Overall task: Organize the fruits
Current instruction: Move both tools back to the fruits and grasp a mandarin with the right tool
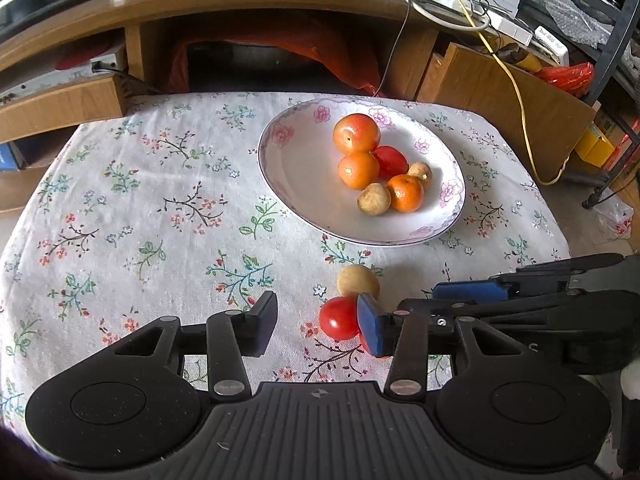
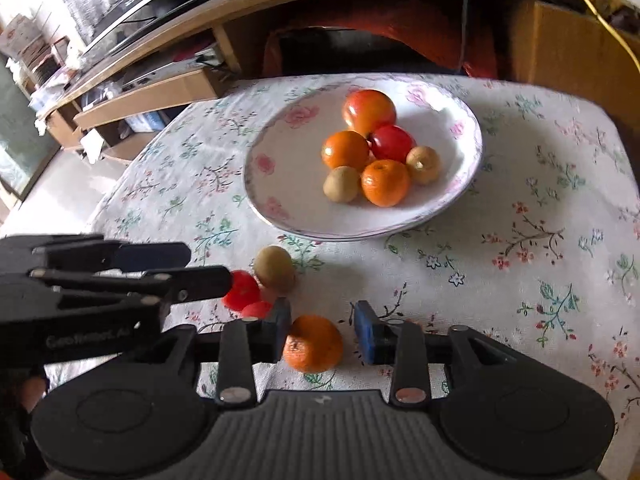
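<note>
A white flowered plate (image 1: 304, 176) (image 2: 280, 184) holds several fruits: an apple (image 1: 356, 133), oranges, a red tomato and brown kiwis. On the cloth in front of it lie a kiwi (image 1: 357, 280) (image 2: 274, 268), two red tomatoes (image 1: 338, 317) (image 2: 241, 290) and an orange (image 2: 313, 343). My left gripper (image 1: 318, 326) is open, its right pad against the tomatoes. My right gripper (image 2: 324, 334) is open around the orange, which touches its left pad.
A wooden desk (image 1: 256, 8) with cables and a shelf stands behind the table. A yellow cable (image 1: 520, 96) hangs at the right. The right gripper shows at the right of the left wrist view (image 1: 468, 292). Flowered cloth (image 1: 140, 200) covers the table.
</note>
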### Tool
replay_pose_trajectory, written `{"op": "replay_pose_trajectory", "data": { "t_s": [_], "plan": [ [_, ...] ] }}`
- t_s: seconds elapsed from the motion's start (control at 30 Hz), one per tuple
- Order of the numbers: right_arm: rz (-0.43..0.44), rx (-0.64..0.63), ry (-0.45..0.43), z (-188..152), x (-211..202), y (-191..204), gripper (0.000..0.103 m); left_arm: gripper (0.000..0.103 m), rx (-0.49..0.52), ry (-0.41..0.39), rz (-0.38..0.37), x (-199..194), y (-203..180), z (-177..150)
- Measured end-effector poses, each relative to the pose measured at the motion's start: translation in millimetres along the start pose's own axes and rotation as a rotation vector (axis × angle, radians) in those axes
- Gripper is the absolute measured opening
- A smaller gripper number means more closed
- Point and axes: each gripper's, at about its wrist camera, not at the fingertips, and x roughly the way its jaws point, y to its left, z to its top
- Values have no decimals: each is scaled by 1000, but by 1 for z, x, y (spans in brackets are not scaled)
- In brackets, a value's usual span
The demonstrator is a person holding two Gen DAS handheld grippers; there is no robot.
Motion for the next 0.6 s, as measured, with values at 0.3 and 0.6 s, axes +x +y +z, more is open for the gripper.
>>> {"op": "replay_pose_trajectory", "data": {
  "t_s": [0.3, 0.6],
  "plan": [
    [4, -13, 23, 0, 4, 2, 32, 53, -14, -3, -5, -2, 3, 1],
    [-74, -81, 19, -4, -8, 1, 32, 54, -9, 19, -12, 3, 0, -1]
  ]
}}
